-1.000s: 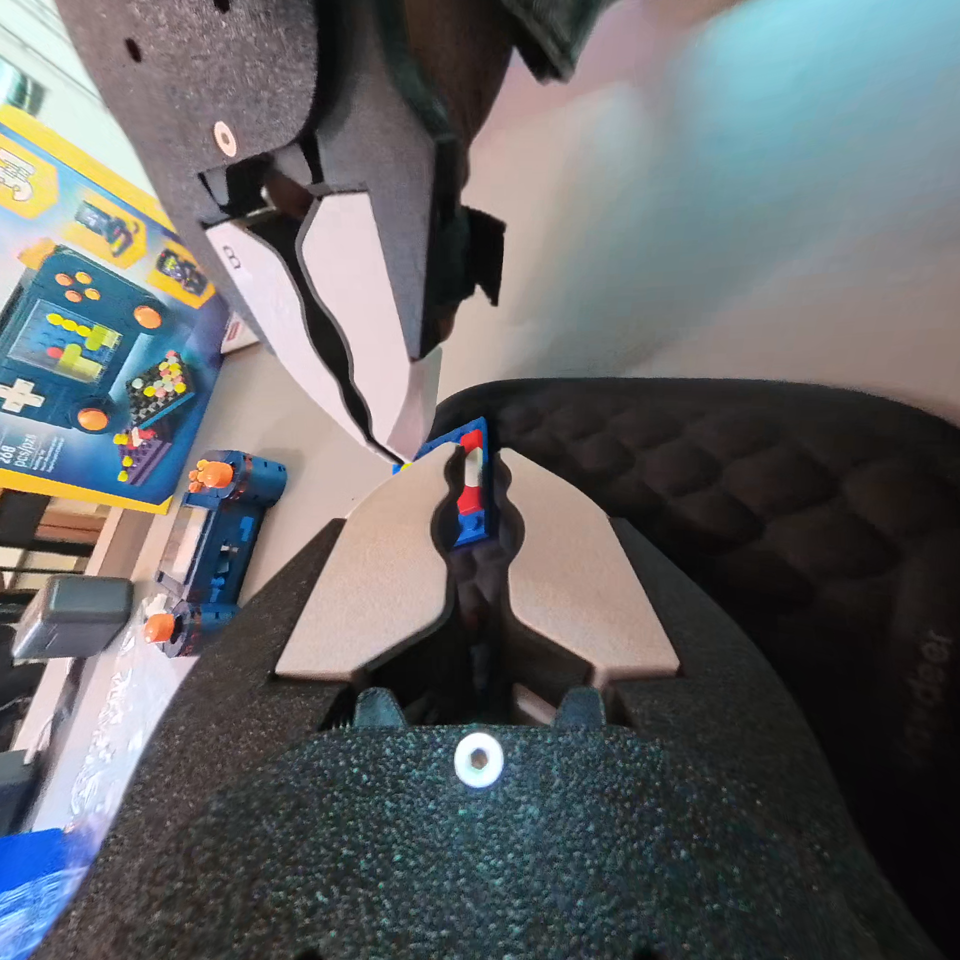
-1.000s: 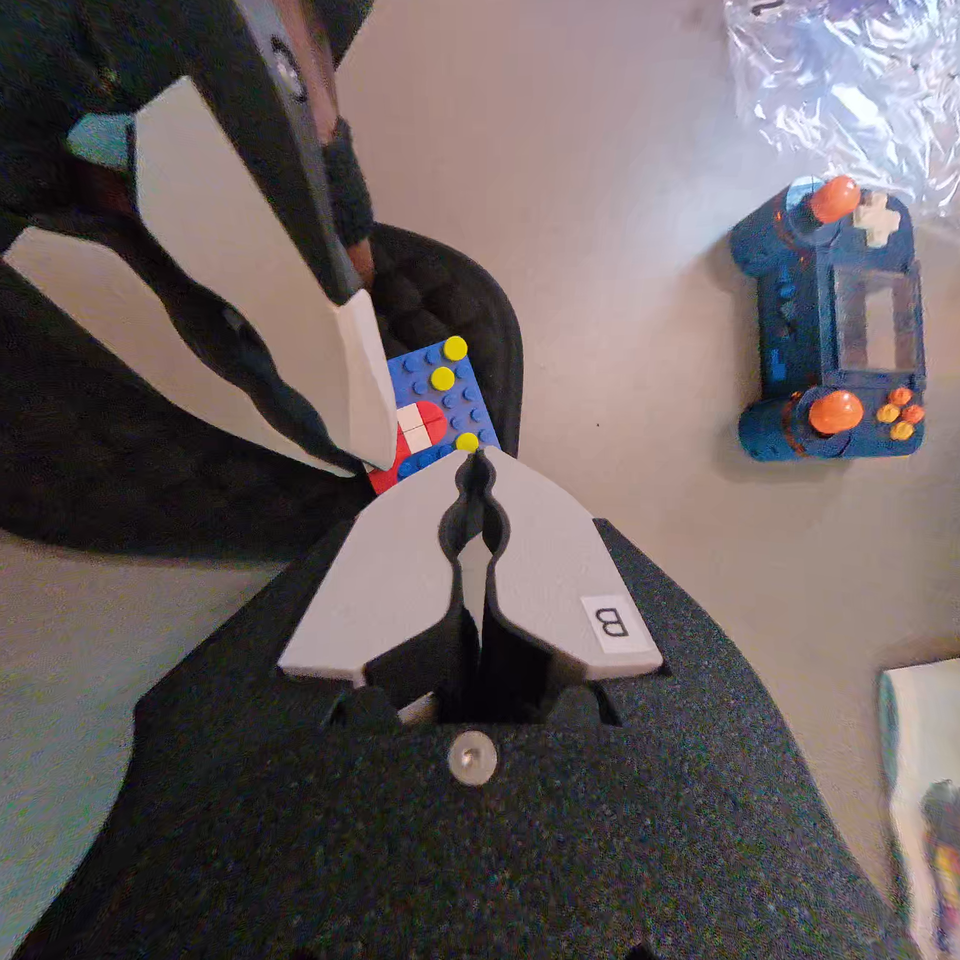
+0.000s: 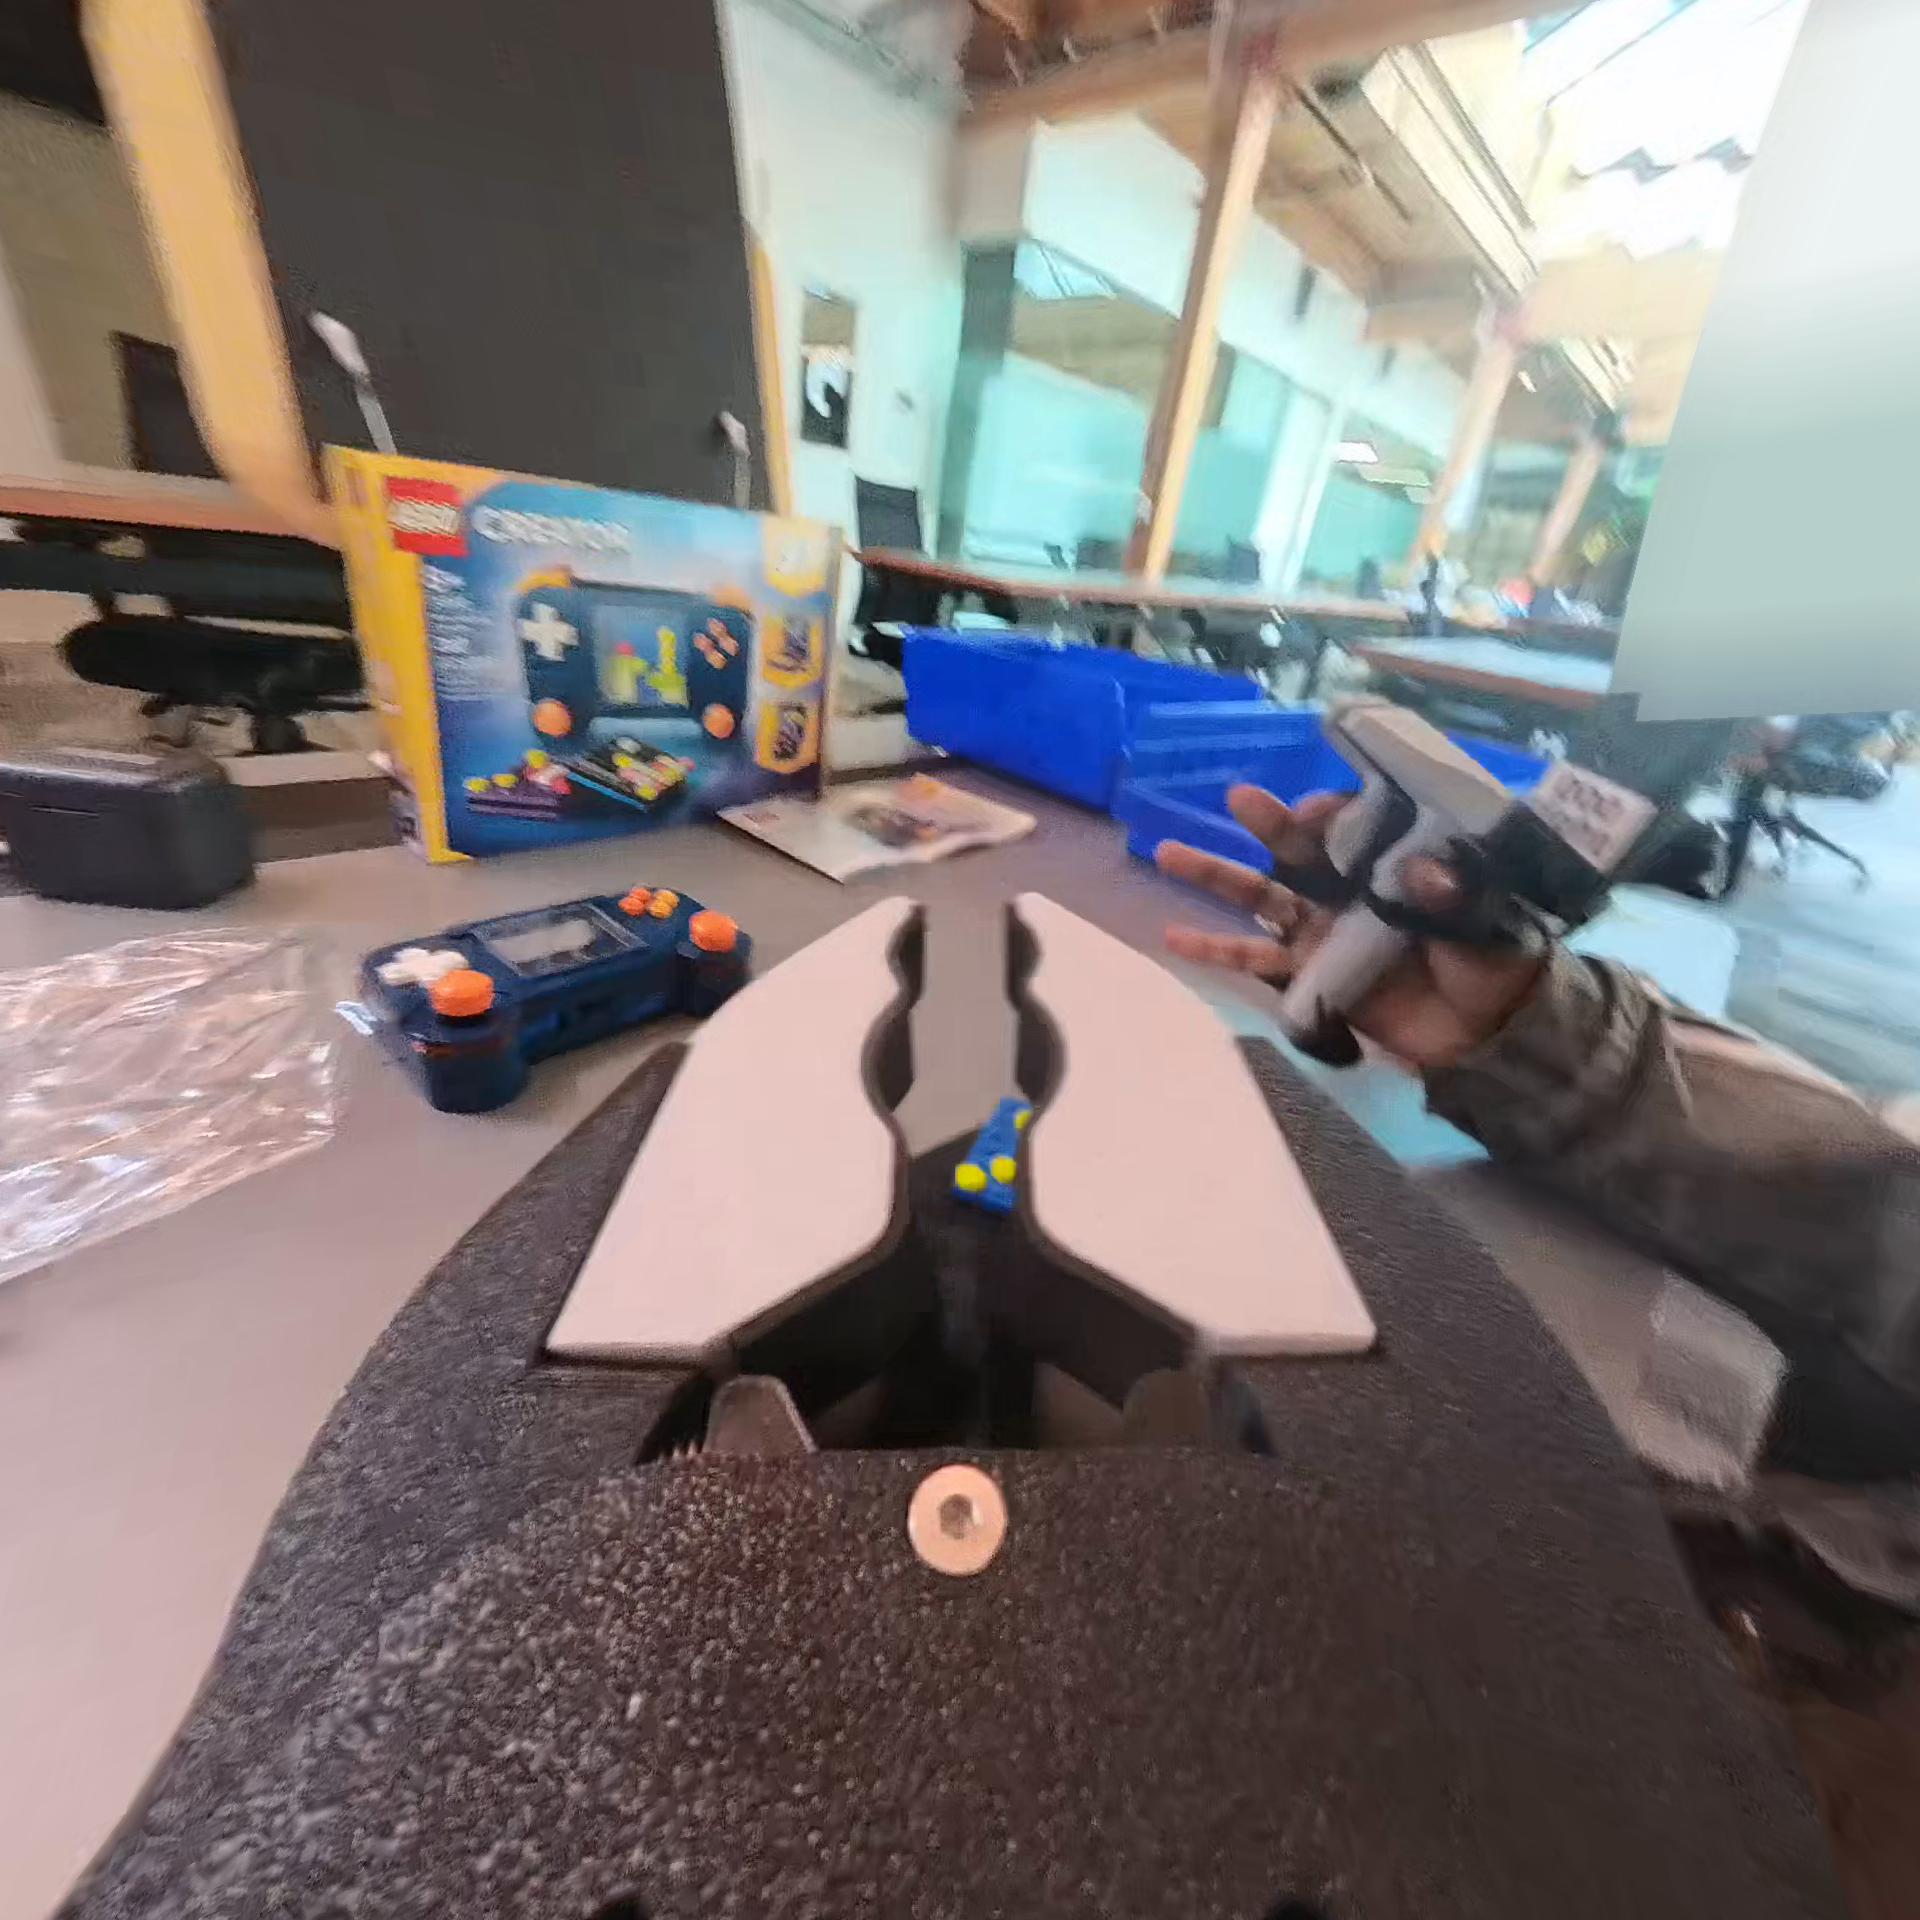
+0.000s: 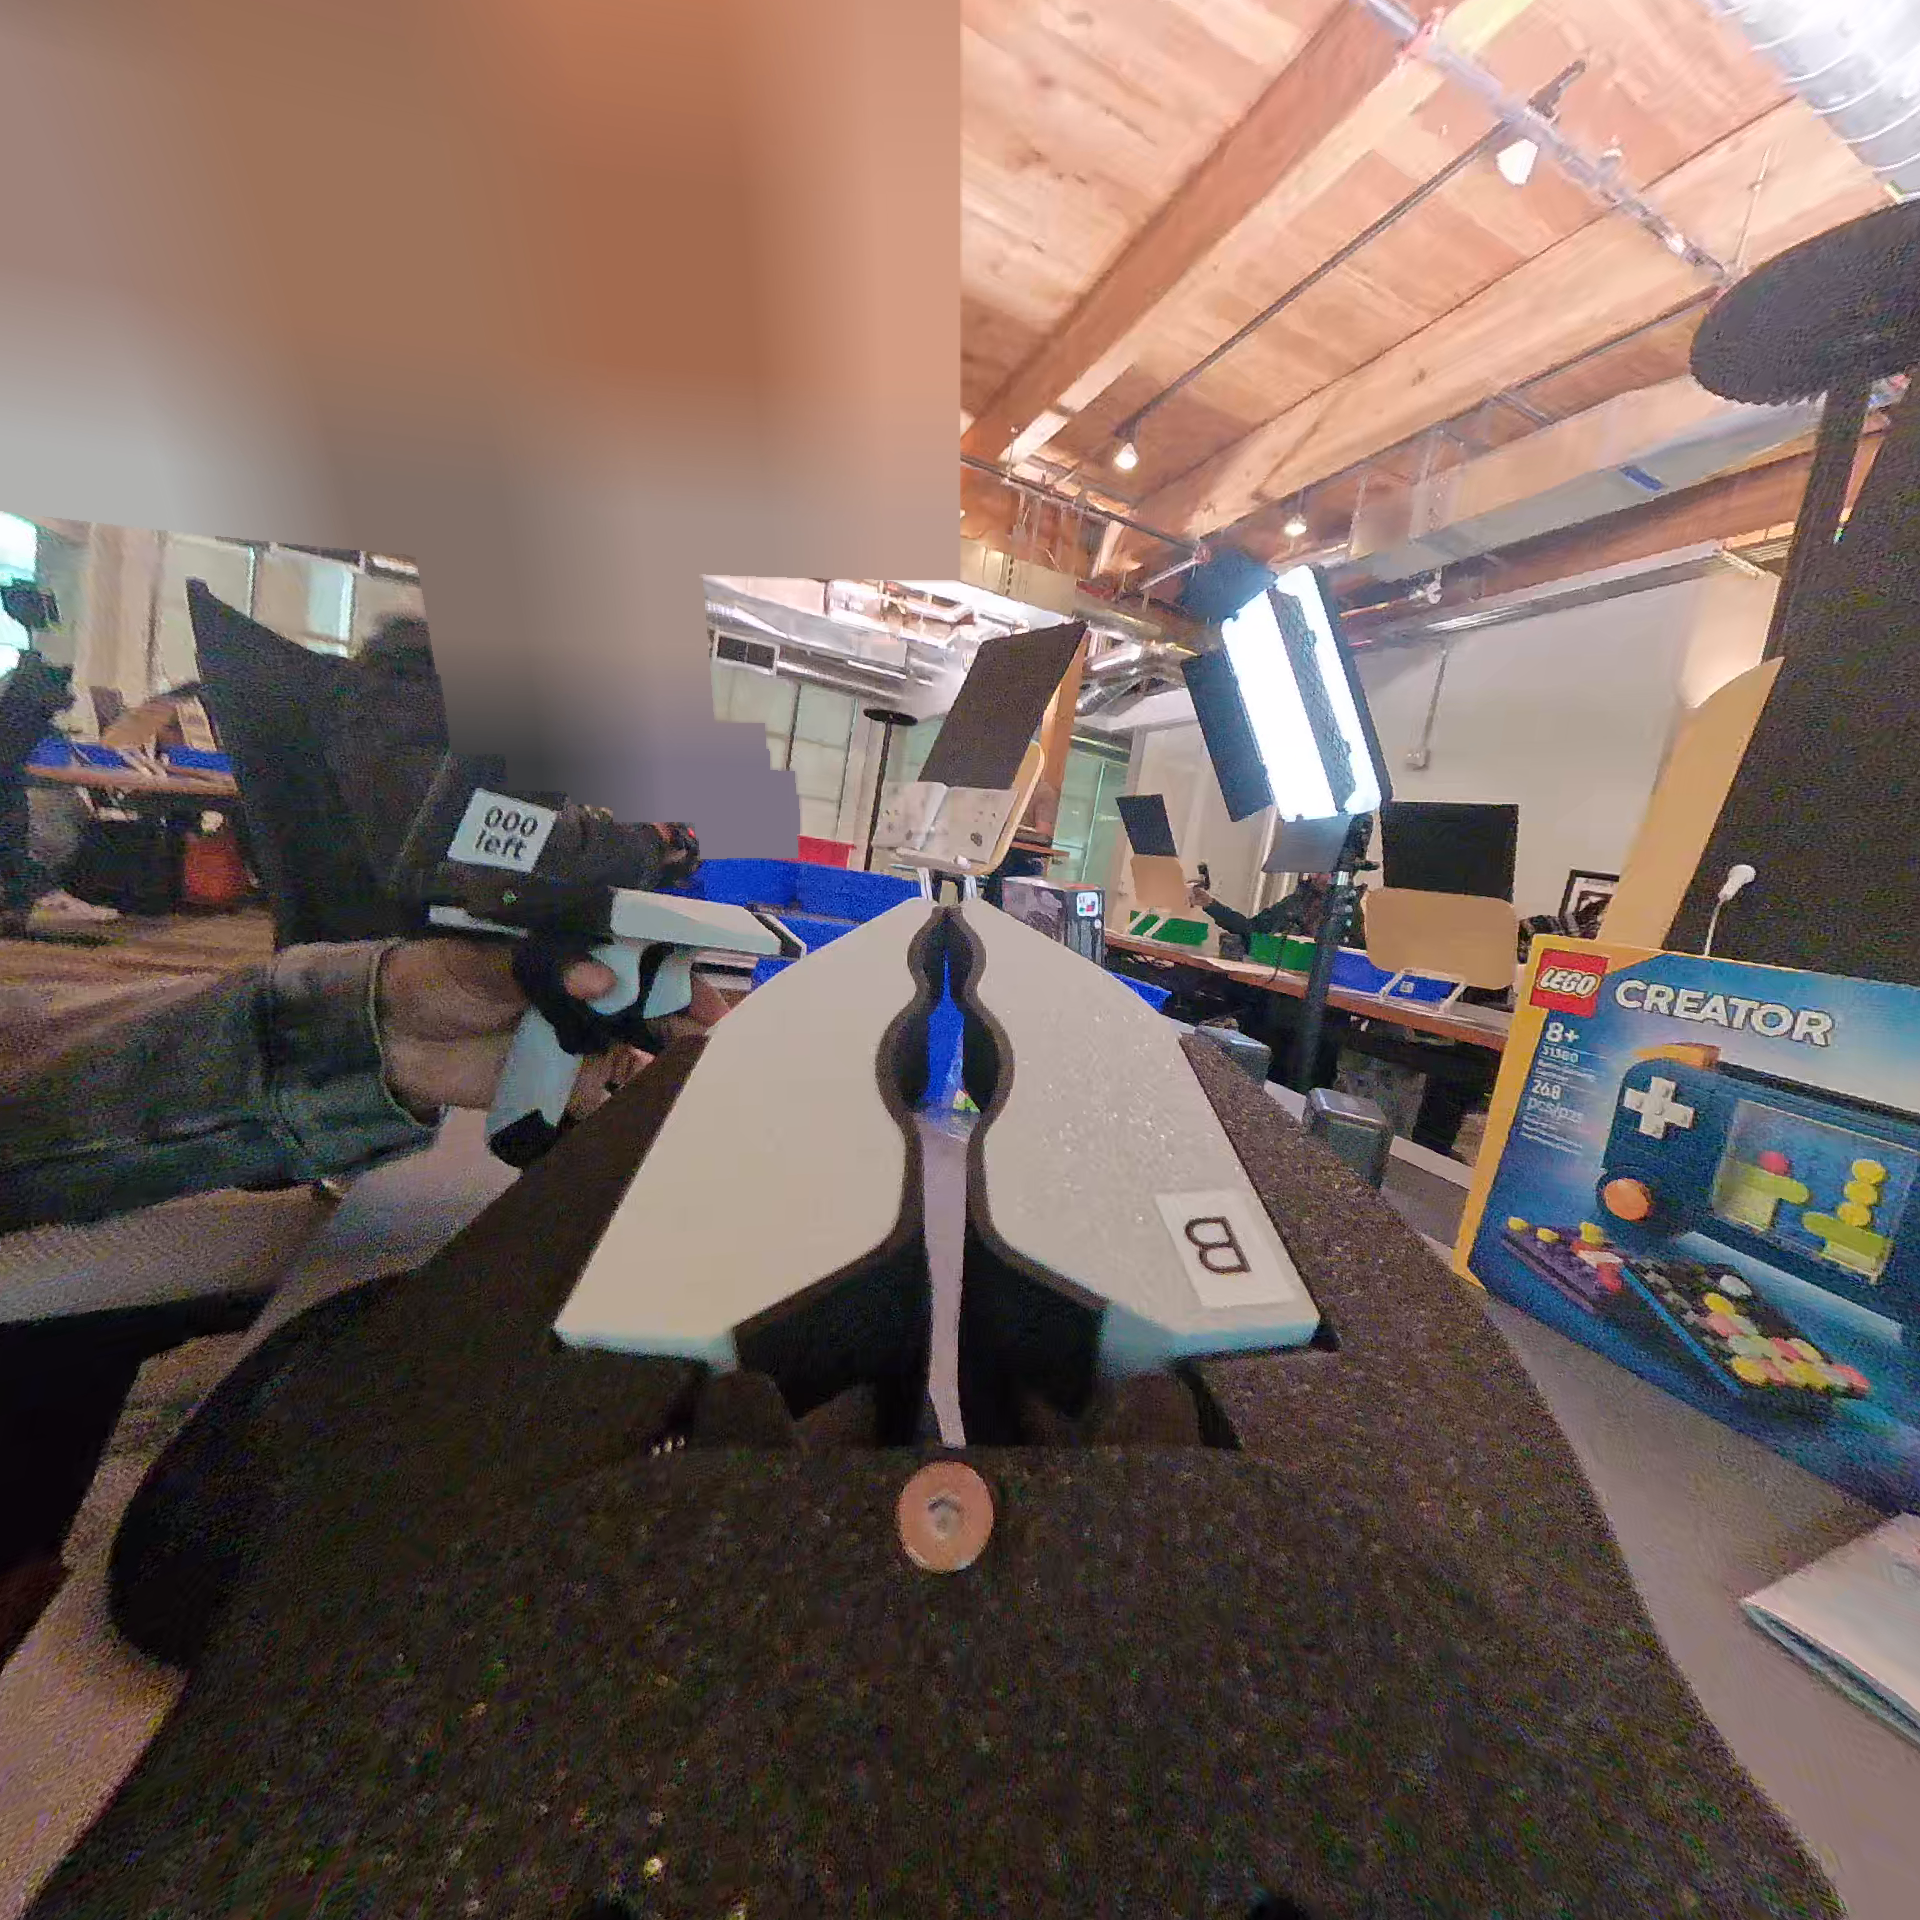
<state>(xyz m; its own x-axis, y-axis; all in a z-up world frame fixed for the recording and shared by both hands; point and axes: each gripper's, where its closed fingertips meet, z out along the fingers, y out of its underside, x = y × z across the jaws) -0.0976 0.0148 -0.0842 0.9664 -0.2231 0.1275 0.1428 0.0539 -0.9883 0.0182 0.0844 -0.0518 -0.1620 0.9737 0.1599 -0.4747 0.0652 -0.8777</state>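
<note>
Both grippers lift away from the black pad: left gripper [image 3: 964, 935] now parted, blue plate [image 3: 992, 1151] loose between its fingers; right gripper [image 4: 948, 920] closed, seemingly empty.

Both views were brightly and evenly lit. In the right wrist view a lit panel lamp [image 4: 1294, 707] at centre right was blown out to white, and small ceiling spots [image 4: 1515, 158] glared at upper right. In the left wrist view daylight came through the glazed wall [image 3: 1101, 457] at upper centre, washing it pale. That view was motion-blurred throughout; the toy box [image 3: 592, 655] at centre left was smeared and soft. The right wrist view was sharper. Wide-angle distortion bent the ceiling beams [image 4: 1236, 208] toward the edges. Shadows on the table [image 3: 156, 1455] were faint and soft-edged.
</note>
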